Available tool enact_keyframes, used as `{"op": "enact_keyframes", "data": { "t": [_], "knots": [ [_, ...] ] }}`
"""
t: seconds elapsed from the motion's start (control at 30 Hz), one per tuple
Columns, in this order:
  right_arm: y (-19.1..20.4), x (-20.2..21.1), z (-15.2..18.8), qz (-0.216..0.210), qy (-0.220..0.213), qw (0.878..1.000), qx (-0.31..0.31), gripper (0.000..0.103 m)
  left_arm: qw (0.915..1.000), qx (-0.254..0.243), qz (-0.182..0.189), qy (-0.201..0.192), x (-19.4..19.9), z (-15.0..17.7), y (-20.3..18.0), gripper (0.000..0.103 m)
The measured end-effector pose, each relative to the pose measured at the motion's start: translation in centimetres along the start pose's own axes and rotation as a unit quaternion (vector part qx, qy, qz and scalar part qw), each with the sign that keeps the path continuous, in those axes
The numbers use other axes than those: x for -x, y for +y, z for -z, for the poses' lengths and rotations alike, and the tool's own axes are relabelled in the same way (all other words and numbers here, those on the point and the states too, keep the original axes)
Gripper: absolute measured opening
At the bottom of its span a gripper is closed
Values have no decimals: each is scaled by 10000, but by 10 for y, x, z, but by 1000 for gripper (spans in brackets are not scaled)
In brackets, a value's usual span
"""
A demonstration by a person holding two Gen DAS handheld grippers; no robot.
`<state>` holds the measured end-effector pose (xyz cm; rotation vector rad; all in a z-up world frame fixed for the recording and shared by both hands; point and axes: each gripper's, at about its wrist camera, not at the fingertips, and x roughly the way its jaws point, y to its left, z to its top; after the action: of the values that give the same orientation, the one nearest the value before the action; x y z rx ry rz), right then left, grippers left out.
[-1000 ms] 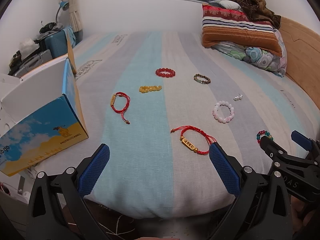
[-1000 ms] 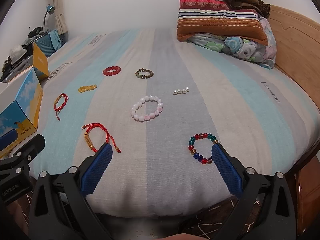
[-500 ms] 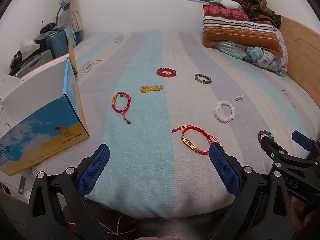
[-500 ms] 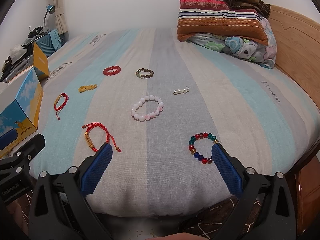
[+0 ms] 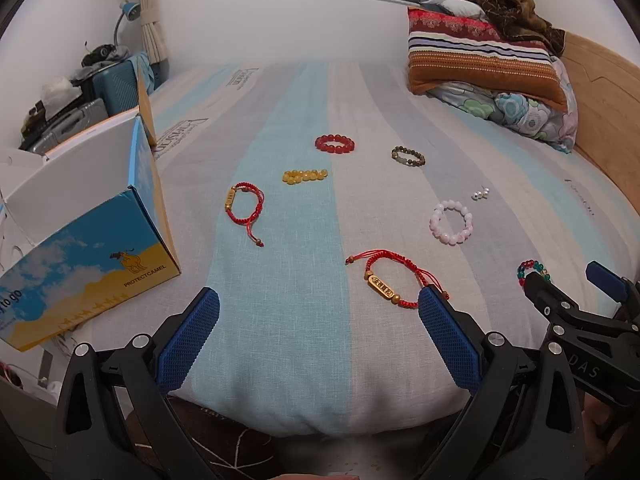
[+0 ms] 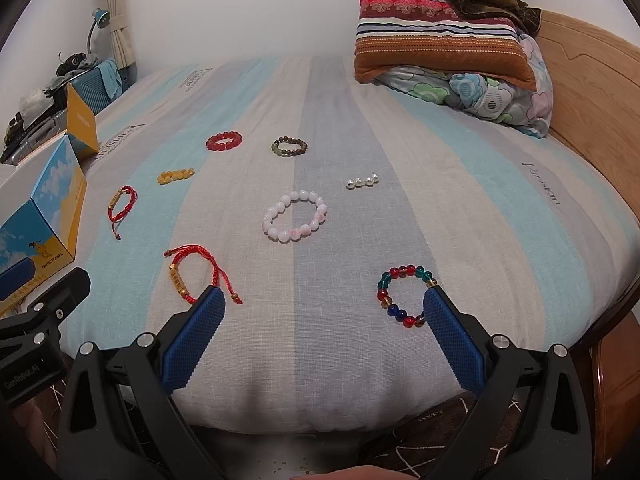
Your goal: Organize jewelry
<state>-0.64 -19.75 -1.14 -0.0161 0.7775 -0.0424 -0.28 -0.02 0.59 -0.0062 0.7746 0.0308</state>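
While the striped bed [image 6: 360, 128] fills both views, an open cardboard box [image 5: 92, 248] sits at its left edge. Both tools hang released at the near edge, holding nothing: the left tool [image 5: 318, 312] beside a red cord bracelet [image 5: 394, 278], the right tool [image 6: 324, 308] beside a multicolored bead bracelet [image 6: 402, 296]. A pink bead bracelet [image 6: 295, 216] lies mid-bed, with red beads [image 6: 224, 141] and brown beads [image 6: 289, 146] farther off, and small pearls [image 6: 362, 181] to the right.

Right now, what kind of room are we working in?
Most likely a bedroom. The bracelets lie on a bed with a striped sheet; a striped pillow sits on a floral quilt against the wooden headboard, and a desk lamp stands by the curtain.
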Motion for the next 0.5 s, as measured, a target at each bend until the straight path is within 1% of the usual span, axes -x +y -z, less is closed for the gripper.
{"op": "enact_keyframes", "data": {
  "t": [0.5],
  "knots": [
    [1,0,1,-4,0,10000,7,96,10000,-29,-41,11,0,2,-1,97]
  ]
}}
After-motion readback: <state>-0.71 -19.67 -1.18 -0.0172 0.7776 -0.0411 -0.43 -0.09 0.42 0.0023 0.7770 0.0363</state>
